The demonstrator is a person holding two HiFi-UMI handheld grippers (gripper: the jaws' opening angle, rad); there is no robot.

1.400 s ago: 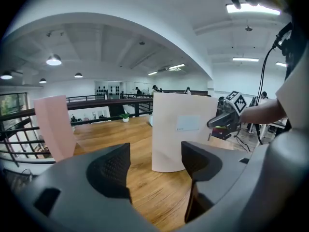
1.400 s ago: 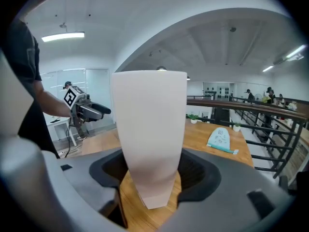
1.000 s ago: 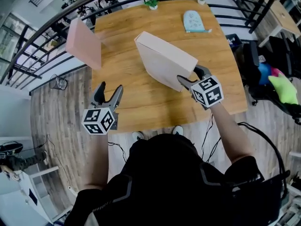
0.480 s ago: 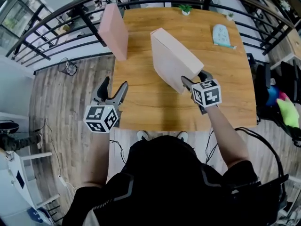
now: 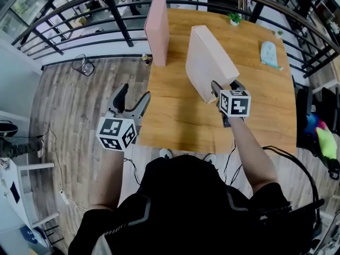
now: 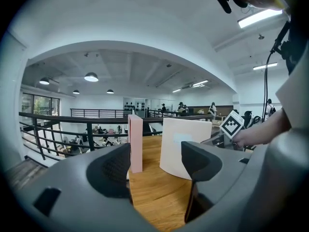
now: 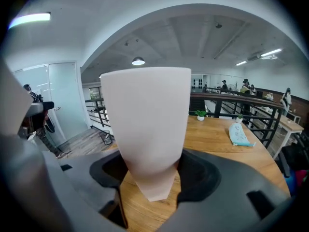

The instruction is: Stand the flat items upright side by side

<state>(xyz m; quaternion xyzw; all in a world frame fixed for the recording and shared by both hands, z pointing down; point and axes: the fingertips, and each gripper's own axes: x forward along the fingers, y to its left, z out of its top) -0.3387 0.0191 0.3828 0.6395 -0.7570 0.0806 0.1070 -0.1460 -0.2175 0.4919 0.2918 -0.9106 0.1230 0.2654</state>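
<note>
Cream box [image 5: 207,62], clamped in jaws of the right gripper [image 5: 223,91], tilts near the upright pink box [image 5: 158,31], perhaps clear of the desk [image 5: 175,126]; next, stand it alongside. Left gripper [image 5: 131,99] jaws gape, empty.

I see a thin pink box [image 5: 158,30] standing upright at the far left edge of the tabletop [image 5: 255,116]. Near it, but apart, is a bigger flat cream box [image 5: 208,62]. It is up on its edge too, turned at a slant to the pink one. My right tongs [image 5: 223,87] pinch its near bottom corner.
</note>
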